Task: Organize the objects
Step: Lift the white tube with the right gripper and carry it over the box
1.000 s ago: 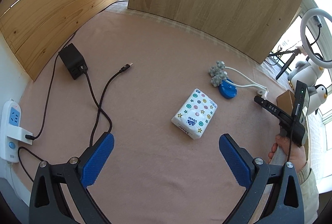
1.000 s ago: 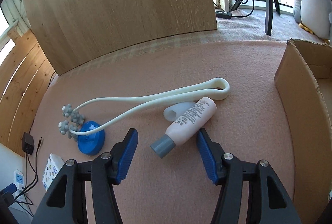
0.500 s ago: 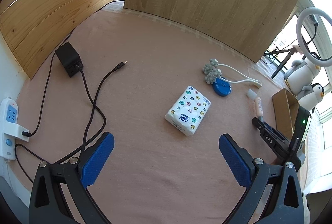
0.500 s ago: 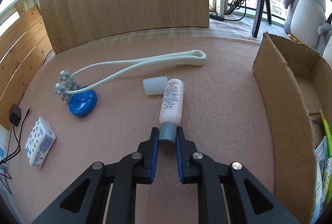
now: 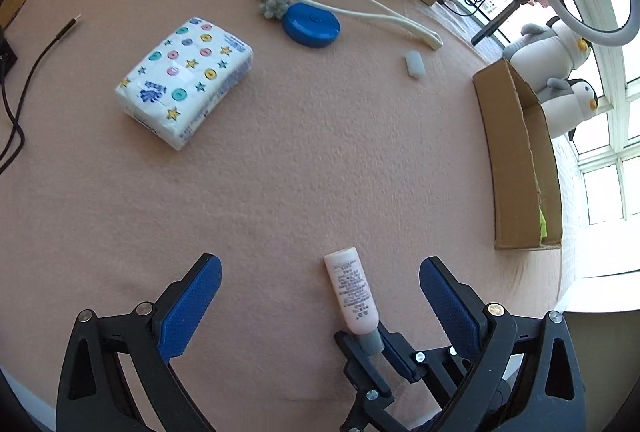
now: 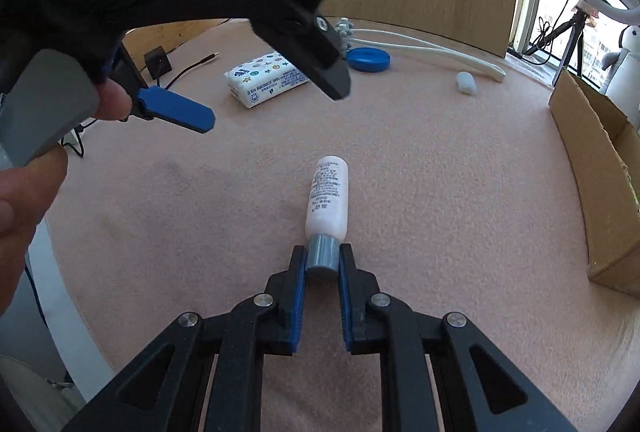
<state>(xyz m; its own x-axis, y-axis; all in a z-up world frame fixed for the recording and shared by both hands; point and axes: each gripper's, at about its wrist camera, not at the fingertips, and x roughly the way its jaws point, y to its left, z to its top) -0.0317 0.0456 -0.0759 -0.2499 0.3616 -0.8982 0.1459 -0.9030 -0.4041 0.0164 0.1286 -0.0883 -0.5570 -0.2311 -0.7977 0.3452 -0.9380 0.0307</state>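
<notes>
Right wrist view: the right gripper (image 6: 322, 264) squeezes the grey cap of the small pink plastic bottle (image 6: 328, 197), just above the pink felt table (image 6: 440, 171). The left gripper (image 5: 320, 296) waits wide open and empty. Next, carry the bottle into the brown cardboard box (image 6: 592, 167), I think.

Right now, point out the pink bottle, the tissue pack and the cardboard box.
pink bottle (image 6: 328, 197), right wrist view: middle of its printed body.
tissue pack (image 5: 185, 75), left wrist view: centre of its patterned top face.
cardboard box (image 5: 516, 167), left wrist view: outer side of its near wall.
</notes>
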